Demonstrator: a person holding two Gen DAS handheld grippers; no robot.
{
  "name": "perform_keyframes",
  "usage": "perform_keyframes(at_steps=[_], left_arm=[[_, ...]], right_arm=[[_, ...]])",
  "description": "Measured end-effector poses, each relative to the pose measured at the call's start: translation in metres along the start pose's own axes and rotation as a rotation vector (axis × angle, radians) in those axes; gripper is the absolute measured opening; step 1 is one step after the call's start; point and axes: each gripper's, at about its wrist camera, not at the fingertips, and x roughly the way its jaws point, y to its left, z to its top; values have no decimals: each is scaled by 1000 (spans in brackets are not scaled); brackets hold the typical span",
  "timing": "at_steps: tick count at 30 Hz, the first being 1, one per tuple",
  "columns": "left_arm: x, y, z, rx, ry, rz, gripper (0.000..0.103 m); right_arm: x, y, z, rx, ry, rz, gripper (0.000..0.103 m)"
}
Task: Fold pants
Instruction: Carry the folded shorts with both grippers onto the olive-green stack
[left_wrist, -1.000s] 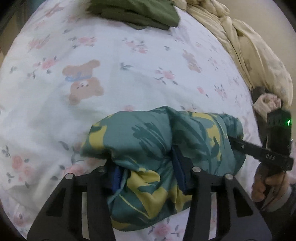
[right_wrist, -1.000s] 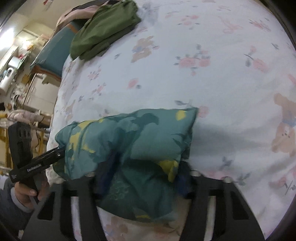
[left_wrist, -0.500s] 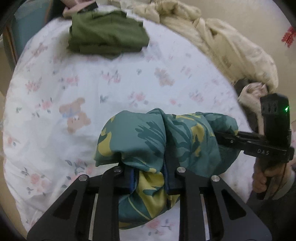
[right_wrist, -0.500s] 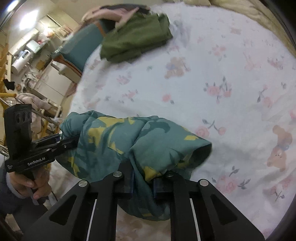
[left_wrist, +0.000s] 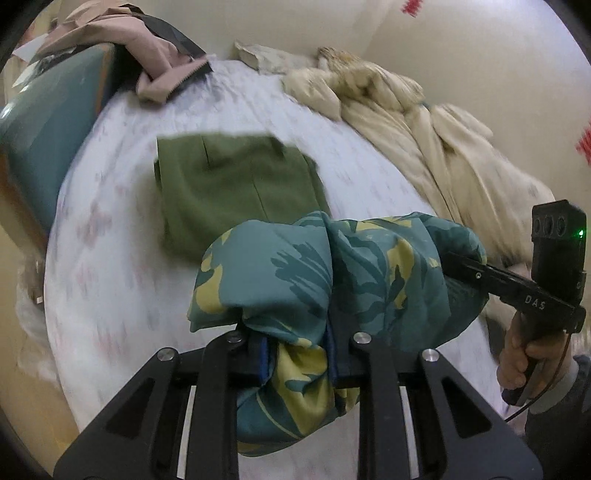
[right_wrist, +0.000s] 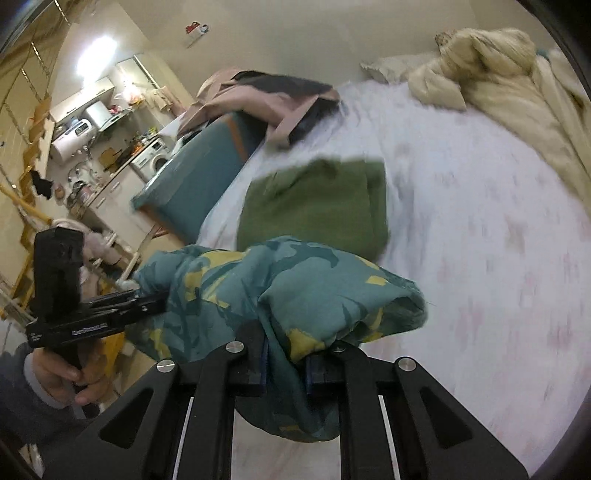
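The teal and yellow patterned pants (left_wrist: 325, 280) are bunched into a loose bundle and held above the floral bed sheet (left_wrist: 110, 288) by both tools, not lying on it.

Left gripper (left_wrist: 297, 354): in its own view, its 2 fingers are clamped on a fold of the pants, with cloth spilling down between and below them. In the right wrist view this same tool enters from the left, its fingertips buried in the left end of the bundle, and the left hand (right_wrist: 64, 373) is wrapped around its handle.

Right gripper (right_wrist: 284, 363): in its own view, the jaws are closed on a hanging fold of the bundle. In the left wrist view it reaches in from the right, tips hidden inside the cloth, gripped from below by the right hand (left_wrist: 524, 354). A green indicator light shows on its housing.

Surroundings:
- A folded green garment (left_wrist: 236, 192) lies flat on the sheet, just beyond the bundle and partly hidden by it in both views.
- A cream duvet (left_wrist: 424, 136) is heaped along the far right side of the bed.
- A pink and black garment (left_wrist: 155, 62) is draped over a teal headboard (left_wrist: 48, 140) at the far left.
- A kitchen area with a washing machine (right_wrist: 157, 160) is visible at the left in the right wrist view.

Both views are motion-blurred, and sheet detail is indistinct.
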Motion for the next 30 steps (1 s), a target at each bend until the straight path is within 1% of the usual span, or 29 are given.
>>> perform_keyframes(at_steps=[1,2,4,5,6,7,8,9,10,12,13,15,18,19,20,21,22,23,24,25,26,27,28,29,30], left_arm=[[9,10,16,6,-2,11,20],[22,22,39,15,-6,28,20],[45,47,74,16,-9,46,20],[60,65,92,-9,-9,55,20],[71,74,104,-32,-1,53,20],[89,88,120,-50,15,58,20],[99,94,128,-50,18,73,19],[115,103,137,-41,30,103,19],[129,110,140,-36,53,118,19],[151,122,146,-29,79,138,19],[165,130,148,-23,96,149,19],[180,136,148,-17,110,159,19],[209,142,147,23,138,201,20],[217,144,147,24,147,213,20],[222,147,148,12,156,215,20],[224,148,150,2,161,221,20],[224,148,151,-10,166,224,20],[222,147,152,-10,171,227,23],[219,146,152,-4,170,234,26],[211,145,151,-12,160,240,29],[205,146,151,-27,150,241,40],[199,147,151,-46,140,255,60],[186,150,149,-76,121,278,71],[175,152,147,-95,108,288,84],[165,154,146,-112,93,296,84]], right_arm=[[15,-6,21,-2,7,-5,13],[36,-12,46,-6,17,-15,13],[70,-23,83,-20,31,-31,13],[85,-26,96,-23,35,-35,13],[109,-34,116,-17,38,-32,13],[121,-39,124,-14,42,-33,13],[143,-45,138,-16,49,-45,13],[157,-50,145,-18,59,-50,13],[176,-55,154,-22,72,-56,13],[207,-67,166,-29,97,-73,13],[215,-70,166,-27,108,-76,13],[241,-81,168,-11,146,-79,13],[270,-89,162,-18,175,-146,14],[280,-93,159,1,198,-162,14],[291,-96,156,19,222,-190,14],[297,-97,155,22,225,-212,14],[299,-98,157,36,223,-216,15],[299,-101,159,62,228,-209,15],[295,-104,161,86,232,-208,22],[288,-104,162,100,222,-212,36],[278,-105,162,113,196,-211,41],[270,-104,162,116,181,-207,52],[256,-104,161,121,163,-207,65],[248,-106,161,130,161,-216,70],[237,-108,158,143,162,-231,76]])
